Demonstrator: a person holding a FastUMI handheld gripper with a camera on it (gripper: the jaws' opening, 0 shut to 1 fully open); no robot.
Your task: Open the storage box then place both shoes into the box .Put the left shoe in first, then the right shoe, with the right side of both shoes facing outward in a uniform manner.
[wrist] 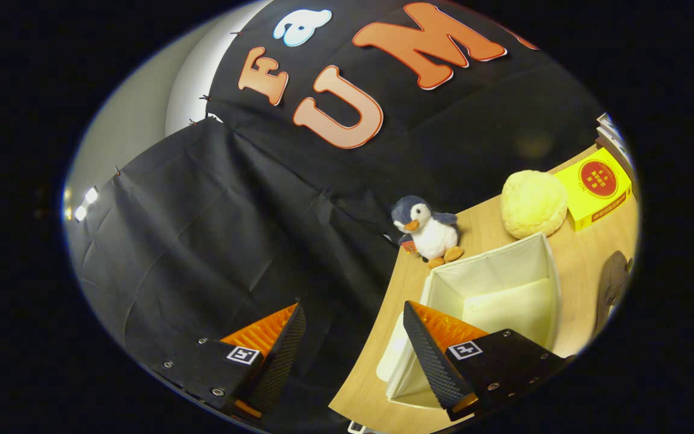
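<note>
Cream fabric box (pixel 497 283) stands open-topped and empty on the wooden table (pixel 582 259), beyond the gripper (pixel 353 343); fingers spread wide, holding nothing, tilted away toward the booth wall, presumably seeking a shoe

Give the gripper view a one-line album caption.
Open, empty tool tilted beside an open storage box, penguin toy beyond.

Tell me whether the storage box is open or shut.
Open. The storage box has no lid over it and its pale inner walls and floor show, with no shoe visible inside. The gripper is open, holding nothing.
</note>
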